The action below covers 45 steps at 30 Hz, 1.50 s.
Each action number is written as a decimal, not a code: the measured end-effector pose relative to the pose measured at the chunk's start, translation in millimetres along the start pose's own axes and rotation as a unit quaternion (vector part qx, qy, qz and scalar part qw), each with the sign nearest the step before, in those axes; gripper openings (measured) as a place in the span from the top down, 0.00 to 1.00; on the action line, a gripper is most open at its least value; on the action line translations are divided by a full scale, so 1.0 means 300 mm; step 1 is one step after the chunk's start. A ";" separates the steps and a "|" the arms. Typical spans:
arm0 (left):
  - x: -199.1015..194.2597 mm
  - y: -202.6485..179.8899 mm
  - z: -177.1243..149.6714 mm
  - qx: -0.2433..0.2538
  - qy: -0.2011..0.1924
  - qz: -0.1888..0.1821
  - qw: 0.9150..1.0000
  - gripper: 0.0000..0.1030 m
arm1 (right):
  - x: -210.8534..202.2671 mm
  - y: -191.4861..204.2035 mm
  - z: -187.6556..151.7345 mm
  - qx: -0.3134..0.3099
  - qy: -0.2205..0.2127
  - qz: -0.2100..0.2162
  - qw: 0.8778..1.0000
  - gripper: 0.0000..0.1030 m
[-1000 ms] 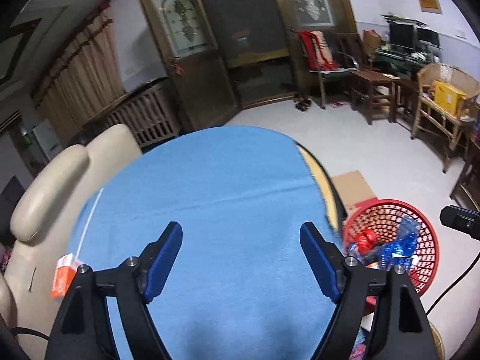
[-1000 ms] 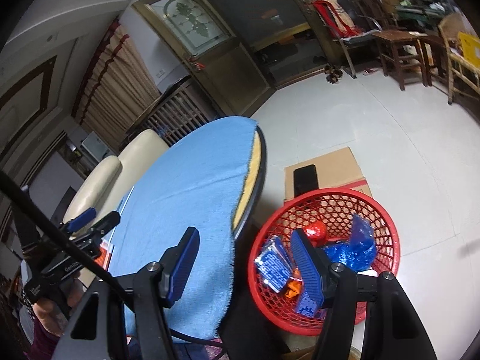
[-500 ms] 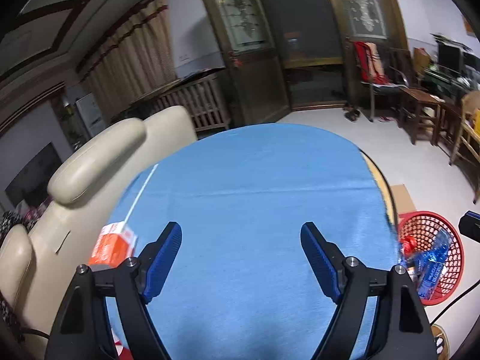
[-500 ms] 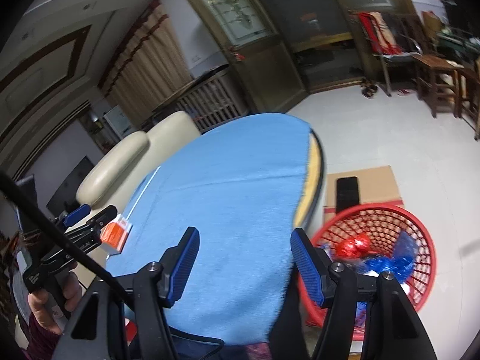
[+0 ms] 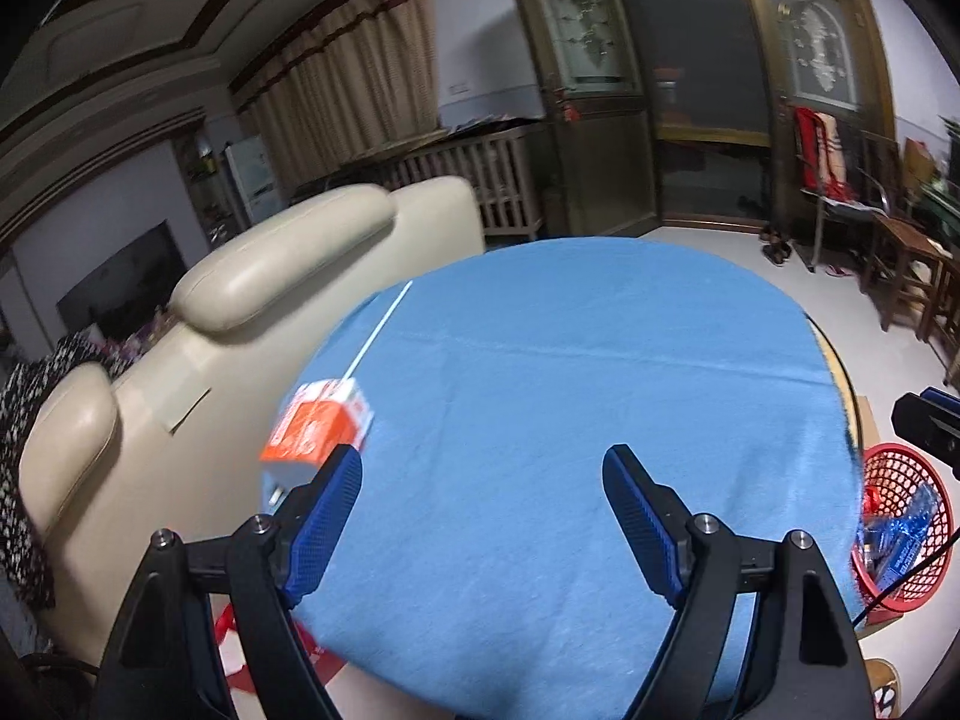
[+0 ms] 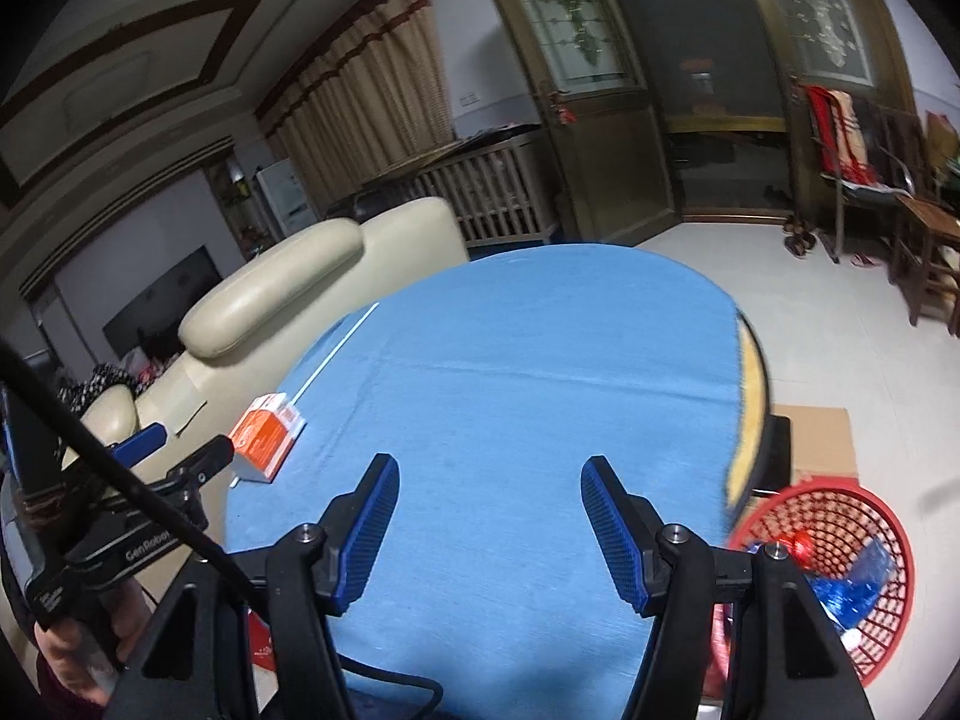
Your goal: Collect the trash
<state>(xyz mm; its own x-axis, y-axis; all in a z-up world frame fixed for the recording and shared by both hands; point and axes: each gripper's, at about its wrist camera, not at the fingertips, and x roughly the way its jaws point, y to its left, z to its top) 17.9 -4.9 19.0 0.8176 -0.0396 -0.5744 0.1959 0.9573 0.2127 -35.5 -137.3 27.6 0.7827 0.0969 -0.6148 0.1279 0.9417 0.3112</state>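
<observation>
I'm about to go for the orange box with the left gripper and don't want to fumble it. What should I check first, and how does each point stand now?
1. Left gripper open, nothing between the fingers: ok.
2. Orange box on the table's edge, reachable: ok.
3. Box centred between the left fingers: not ok; it sits beside the left finger.
4. Right gripper open, clear of the box: ok.
5. Red basket on the floor has room: ok.
6. Box sharp in the left view: not ok, blurred.

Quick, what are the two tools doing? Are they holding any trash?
Left tool: open, holding nothing; orange box lies beside it.
Right tool: open, holding nothing.
</observation>
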 end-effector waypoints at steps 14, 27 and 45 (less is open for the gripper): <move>0.008 0.241 -0.087 -0.048 0.008 0.054 0.997 0.19 | 0.104 0.276 0.012 -0.069 0.004 0.026 0.997 0.35; -0.007 0.289 -0.099 -0.068 0.017 0.062 0.996 0.19 | 0.152 0.319 0.002 -0.077 0.013 0.017 0.997 0.35; -0.012 0.265 -0.107 -0.058 0.020 0.072 0.996 0.19 | 0.141 0.271 -0.074 -0.072 0.015 0.002 0.997 0.35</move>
<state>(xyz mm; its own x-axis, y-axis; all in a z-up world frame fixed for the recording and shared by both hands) 13.2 80.7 12.6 0.8105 0.1098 -0.5753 0.0127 0.9787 0.2047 -5.6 -49.4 10.8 0.7636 0.1077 -0.6367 0.0349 0.9777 0.2072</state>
